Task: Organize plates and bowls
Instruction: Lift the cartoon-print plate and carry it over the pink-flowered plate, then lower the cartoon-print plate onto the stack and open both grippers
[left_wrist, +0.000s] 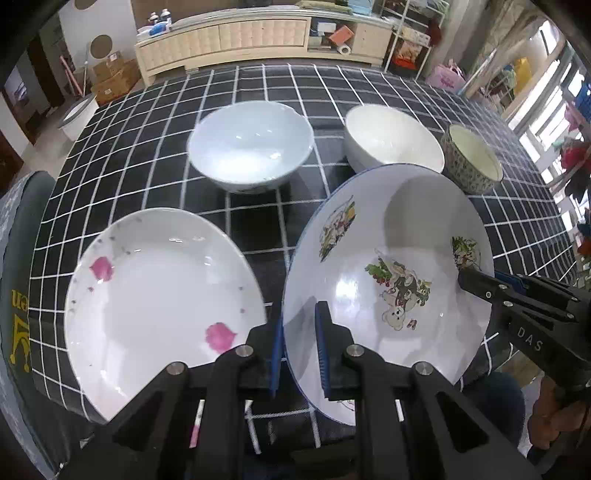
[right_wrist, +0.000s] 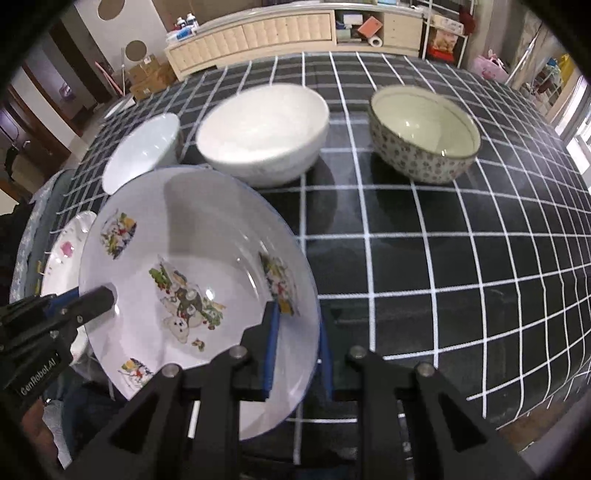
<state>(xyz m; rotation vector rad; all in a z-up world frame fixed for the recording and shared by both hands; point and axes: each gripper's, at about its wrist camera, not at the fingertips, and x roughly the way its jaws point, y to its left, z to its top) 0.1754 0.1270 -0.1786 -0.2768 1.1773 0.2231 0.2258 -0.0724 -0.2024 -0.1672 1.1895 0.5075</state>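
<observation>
A white plate with cartoon pictures (left_wrist: 388, 240) (right_wrist: 192, 236) is held tilted over the table's near edge. My left gripper (left_wrist: 299, 354) (right_wrist: 99, 299) is shut on its left rim. My right gripper (right_wrist: 298, 350) (left_wrist: 476, 280) is shut on the opposite rim. To the left, a white plate with pink flowers (left_wrist: 159, 302) (right_wrist: 68, 251) lies flat on the table. Behind them stand three bowls in a row: a pale blue-white bowl (left_wrist: 251, 147) (right_wrist: 144, 151), a plain white bowl (left_wrist: 391, 140) (right_wrist: 262, 129), and a speckled bowl (left_wrist: 472, 158) (right_wrist: 424, 133) at the right.
A black tablecloth with a white grid (left_wrist: 147, 147) (right_wrist: 461, 258) covers the table. A padded chair back (left_wrist: 22, 258) stands at the left edge. A person's hand (left_wrist: 550, 424) grips the right tool. A long cabinet (left_wrist: 240, 37) stands beyond the table.
</observation>
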